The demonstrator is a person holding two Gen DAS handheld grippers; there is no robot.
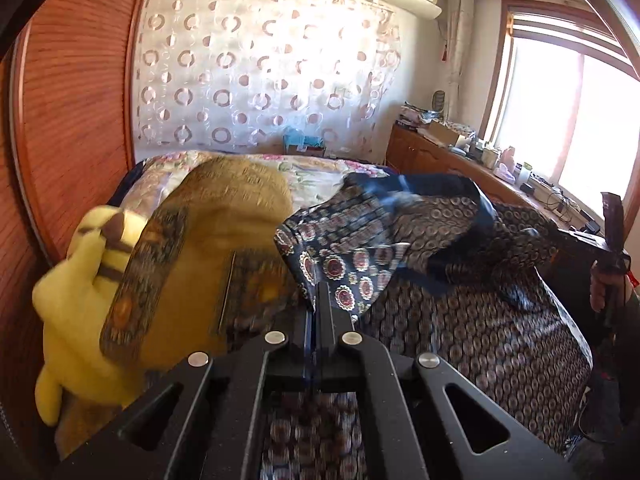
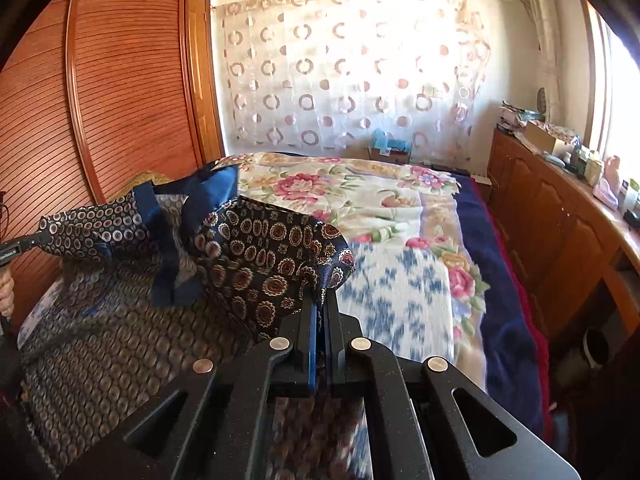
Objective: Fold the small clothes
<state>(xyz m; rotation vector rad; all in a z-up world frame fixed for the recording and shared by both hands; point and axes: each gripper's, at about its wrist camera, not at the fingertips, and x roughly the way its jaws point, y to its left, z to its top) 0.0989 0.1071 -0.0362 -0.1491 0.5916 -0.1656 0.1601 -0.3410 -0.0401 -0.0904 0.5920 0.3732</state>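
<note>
Garment: a dark patterned garment (image 2: 272, 252) with blue trim is hanging in the air over the bed, stretched between the two grippers; its lower part is lying on the bed surface.
Left gripper: the left gripper (image 1: 322, 300) is pressing its two fingers together on one edge of the garment, with the cloth pinched between them.
Right gripper: the right gripper (image 2: 320, 308) is clamping another edge of the same garment, fingers closed on the cloth.
Hand pose: both tools are pointing forward over the bed, lifted above it; in the left view the right tool (image 1: 612, 232) is showing at the far right, well apart.
Nearby things: a yellow plush toy (image 1: 76, 300) and a mustard cushion (image 1: 224, 216) are lying just beside the garment, on its left side.
Bed: a floral blanket (image 2: 360, 196) is covering the bed behind the garment.
Surroundings: a wooden wardrobe (image 2: 120, 80) is standing at the left, a cabinet (image 2: 560, 208) with small items at the right, a curtain (image 2: 340, 72) behind.
</note>
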